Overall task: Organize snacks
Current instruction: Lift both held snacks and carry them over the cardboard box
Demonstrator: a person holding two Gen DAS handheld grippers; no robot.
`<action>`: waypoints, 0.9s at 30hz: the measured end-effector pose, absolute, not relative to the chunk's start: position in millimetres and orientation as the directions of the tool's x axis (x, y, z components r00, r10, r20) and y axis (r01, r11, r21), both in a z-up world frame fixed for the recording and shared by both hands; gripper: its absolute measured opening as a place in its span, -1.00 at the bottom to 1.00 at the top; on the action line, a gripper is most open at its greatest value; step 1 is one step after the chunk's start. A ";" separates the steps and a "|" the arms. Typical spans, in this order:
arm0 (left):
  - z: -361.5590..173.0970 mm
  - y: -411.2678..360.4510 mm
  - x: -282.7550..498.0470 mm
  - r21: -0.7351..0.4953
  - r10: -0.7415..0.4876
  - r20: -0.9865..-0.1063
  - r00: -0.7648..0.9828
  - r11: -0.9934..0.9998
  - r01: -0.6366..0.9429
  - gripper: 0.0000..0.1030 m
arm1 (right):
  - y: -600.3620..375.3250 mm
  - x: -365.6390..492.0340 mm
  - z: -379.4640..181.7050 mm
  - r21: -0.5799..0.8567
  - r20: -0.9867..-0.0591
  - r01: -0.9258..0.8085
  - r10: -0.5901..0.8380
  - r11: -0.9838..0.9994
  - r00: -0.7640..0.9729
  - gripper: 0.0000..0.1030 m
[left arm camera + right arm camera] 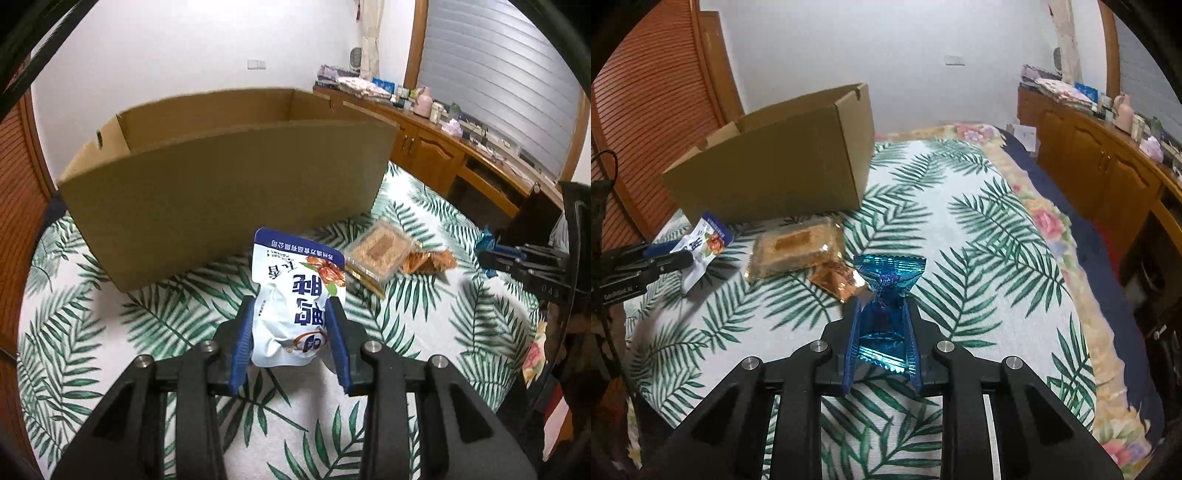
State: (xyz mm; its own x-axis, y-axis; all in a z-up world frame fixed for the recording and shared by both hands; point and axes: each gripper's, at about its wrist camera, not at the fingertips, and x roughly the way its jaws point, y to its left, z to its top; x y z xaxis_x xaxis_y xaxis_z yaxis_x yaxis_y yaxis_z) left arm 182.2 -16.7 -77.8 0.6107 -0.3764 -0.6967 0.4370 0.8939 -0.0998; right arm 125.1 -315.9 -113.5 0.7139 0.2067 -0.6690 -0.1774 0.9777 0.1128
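My left gripper (291, 306) is shut on a white and blue snack pouch (295, 295) and holds it above the leaf-print cloth, short of the open cardboard box (229, 184). My right gripper (881, 306) is shut on a shiny blue foil packet (886, 295), held above the cloth. A clear-wrapped biscuit pack (796, 245) and a small orange packet (838, 278) lie on the cloth between the grippers, in front of the box (783, 166). The left gripper with its pouch (701, 243) shows at the left of the right wrist view. The box's inside is hidden.
The leaf-print cloth (960, 229) covers a bed with a floral edge. A wooden cabinet (1100, 177) with bottles and clutter runs along the right. A slatted wooden door (657, 96) stands behind the box at the left.
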 end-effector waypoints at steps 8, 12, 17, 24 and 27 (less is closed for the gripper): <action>-49.7 -14.7 183.3 -0.109 -0.390 -0.647 0.655 0.898 0.426 -0.32 | -307.2 117.7 -92.5 0.120 -0.631 -0.218 0.244 0.969 0.737 -0.60; -36.4 -13.0 180.7 -0.113 -0.395 -0.620 0.678 0.900 0.421 -0.32 | -302.8 114.2 -83.2 0.121 -0.614 -0.234 0.258 0.965 0.746 -0.60; -16.1 -7.4 178.7 -0.116 -0.400 -0.579 0.711 0.903 0.413 -0.32 | -293.4 113.7 -67.6 0.108 -0.591 -0.265 0.276 0.958 0.758 -0.60; 9.0 -0.7 191.4 -0.116 -0.399 -0.535 0.745 0.908 0.403 -0.32 | -276.8 125.2 -36.3 0.077 -0.544 -0.324 0.312 0.943 0.779 -0.60; 16.5 1.9 198.6 -0.117 -0.397 -0.520 0.756 0.910 0.397 -0.31 | -269.8 134.1 -24.1 0.065 -0.527 -0.349 0.329 0.935 0.784 -0.60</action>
